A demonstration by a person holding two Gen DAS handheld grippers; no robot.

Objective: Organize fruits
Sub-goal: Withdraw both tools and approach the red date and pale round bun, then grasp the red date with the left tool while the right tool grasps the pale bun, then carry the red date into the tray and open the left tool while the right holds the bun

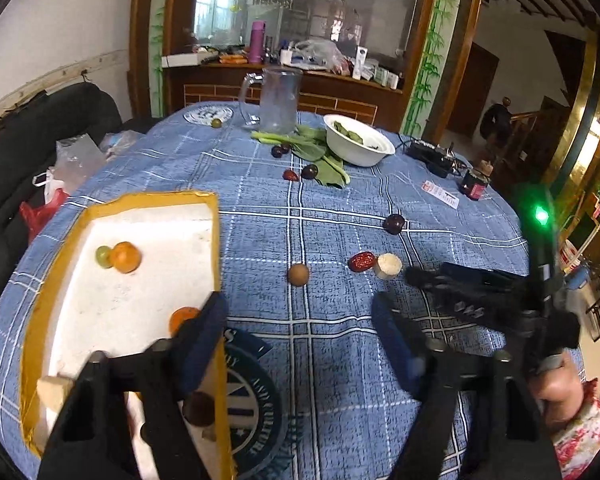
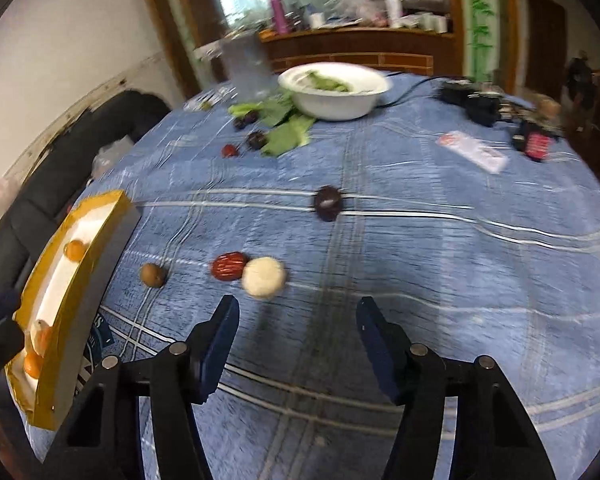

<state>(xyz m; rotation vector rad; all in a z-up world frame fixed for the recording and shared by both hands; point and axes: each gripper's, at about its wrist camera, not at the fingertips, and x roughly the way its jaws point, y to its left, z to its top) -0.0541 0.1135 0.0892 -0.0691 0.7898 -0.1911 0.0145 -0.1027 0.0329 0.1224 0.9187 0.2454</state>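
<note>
An open box [image 1: 214, 240] with a yellow rim and white foam floor lies at the left. It holds two oranges [image 1: 125, 257], a green grape [image 1: 103, 256], a white chunk and a dark fruit. My left gripper [image 1: 300, 306] is open over the blue checked cloth beside the box, with nothing between its fingers. Just beyond it lies a brown round fruit [image 1: 298, 274]. My right gripper [image 2: 298, 307] is open and holds nothing. Just ahead to its left lie a white round piece [image 2: 263, 276] and a red date [image 2: 229, 266]. A dark plum [image 2: 328, 202] sits farther off.
At the back of the table stand a white bowl [image 1: 358, 148] of greens, a glass mug [image 1: 278, 100] and loose leaves with dark fruits [image 1: 309, 171]. A small jar [image 1: 475, 185], a card and a black device lie at the right. A black sofa stands at the left.
</note>
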